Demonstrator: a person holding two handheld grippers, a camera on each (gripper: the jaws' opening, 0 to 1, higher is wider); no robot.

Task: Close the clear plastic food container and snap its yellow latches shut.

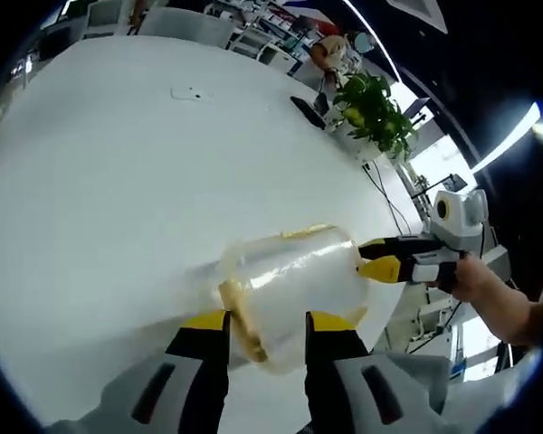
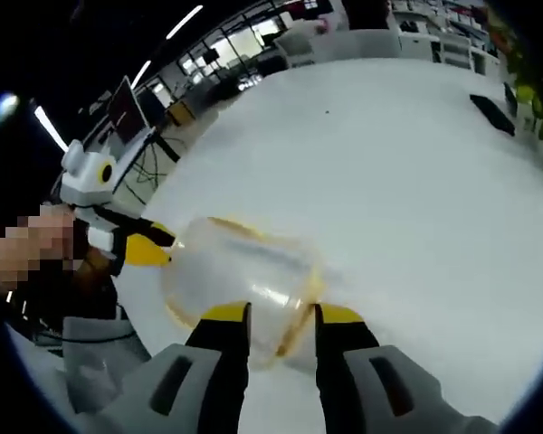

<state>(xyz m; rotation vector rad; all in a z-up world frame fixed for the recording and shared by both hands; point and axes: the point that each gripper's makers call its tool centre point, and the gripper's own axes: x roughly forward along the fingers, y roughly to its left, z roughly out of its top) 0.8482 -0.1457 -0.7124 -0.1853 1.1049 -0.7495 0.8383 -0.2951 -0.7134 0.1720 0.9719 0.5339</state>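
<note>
Clear food container [image 1: 290, 289], yellow-trimmed, held above white desk [image 1: 118, 181].
Left claw [image 1: 267, 330]: jaws narrow, closed on container's near rim. Right claw [image 2: 281, 321]: jaws narrow, gripping opposite end; it shows in the left gripper view beside the container. Yellow latch [image 1: 240, 321] between left jaws. Potted plant [image 1: 376, 108] at desk's far edge.

We've got a big white table [image 1: 118, 181] taking up most of both views. Near the top of the left gripper view there's a leafy green potted plant [image 1: 376, 108] at the table's far edge, with a dark flat thing [image 1: 306, 110] lying just beside it. Upper left of the right gripper view has a monitor [image 2: 127, 107] past the table edge, with desks and shelves blurry behind.
</note>
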